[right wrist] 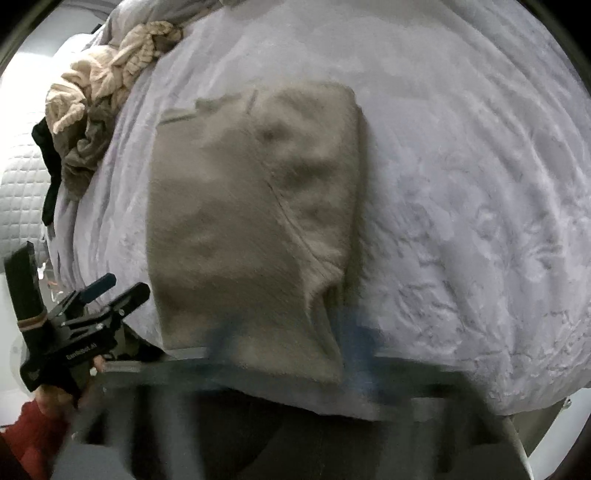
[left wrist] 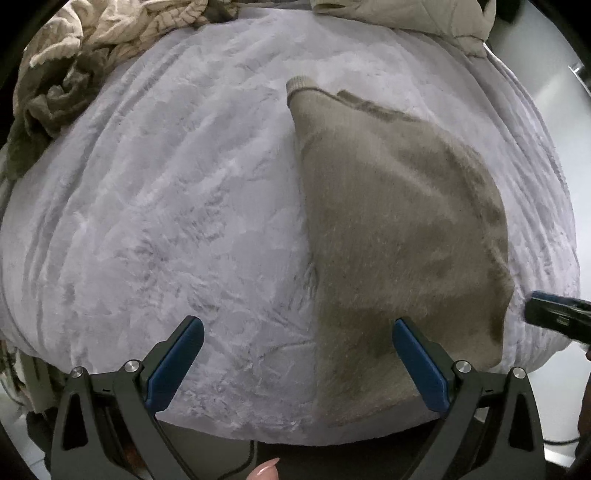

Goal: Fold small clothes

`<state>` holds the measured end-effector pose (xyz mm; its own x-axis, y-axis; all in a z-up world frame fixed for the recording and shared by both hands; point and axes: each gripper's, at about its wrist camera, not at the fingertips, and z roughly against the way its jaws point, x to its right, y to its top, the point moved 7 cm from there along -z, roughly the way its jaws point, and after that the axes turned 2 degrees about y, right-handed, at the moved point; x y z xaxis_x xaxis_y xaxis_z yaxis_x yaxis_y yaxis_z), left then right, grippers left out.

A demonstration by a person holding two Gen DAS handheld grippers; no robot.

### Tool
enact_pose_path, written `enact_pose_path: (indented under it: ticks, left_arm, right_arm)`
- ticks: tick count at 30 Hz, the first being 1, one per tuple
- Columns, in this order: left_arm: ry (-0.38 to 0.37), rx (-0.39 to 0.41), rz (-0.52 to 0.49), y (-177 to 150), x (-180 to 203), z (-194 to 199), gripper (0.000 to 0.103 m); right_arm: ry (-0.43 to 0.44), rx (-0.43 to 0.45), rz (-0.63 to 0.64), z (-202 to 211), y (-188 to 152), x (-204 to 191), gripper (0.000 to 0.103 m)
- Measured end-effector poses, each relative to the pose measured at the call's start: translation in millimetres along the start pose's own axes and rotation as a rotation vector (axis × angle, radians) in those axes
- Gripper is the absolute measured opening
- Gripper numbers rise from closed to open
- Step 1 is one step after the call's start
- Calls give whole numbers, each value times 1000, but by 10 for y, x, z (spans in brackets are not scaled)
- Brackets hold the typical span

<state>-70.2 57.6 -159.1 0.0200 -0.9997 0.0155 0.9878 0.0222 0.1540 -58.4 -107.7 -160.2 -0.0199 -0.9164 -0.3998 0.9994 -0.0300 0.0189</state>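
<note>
A taupe sweater [left wrist: 399,229] lies lengthwise on the bed [left wrist: 166,221], ahead-right of the spread, empty left gripper [left wrist: 295,354]; the right gripper's [right wrist: 291,332] blurred state is unreadable.

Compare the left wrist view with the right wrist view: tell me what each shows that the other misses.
Only the left wrist view shows the left tool sharply, open over the taupe sweater's edge, plus a quilted beige item at the far end. Only the right wrist view shows the left tool from outside, a red sleeve, and a white quilted surface; the right tool is blurred. Both show the sweater, lavender blanket and pile of unfolded clothes.
</note>
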Motion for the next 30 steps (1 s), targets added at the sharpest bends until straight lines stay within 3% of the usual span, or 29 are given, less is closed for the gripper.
enact_pose_path:
  ticks: [4, 6, 13, 30]
  left_arm:
    - [31, -1, -6, 96, 44, 66, 102]
    - [21, 0, -8, 116, 81, 100, 102]
    - [49, 2, -25, 198, 157, 210, 102]
    - [53, 5, 14, 307, 143, 288, 102]
  right_arm:
    - [-26, 52, -3, 102, 109, -64, 97]
    - [-66, 78, -3, 133, 168, -82, 103]
    - [-189, 132, -1, 256, 291, -102, 103]
    - [-251, 115, -10, 289, 310, -171, 103]
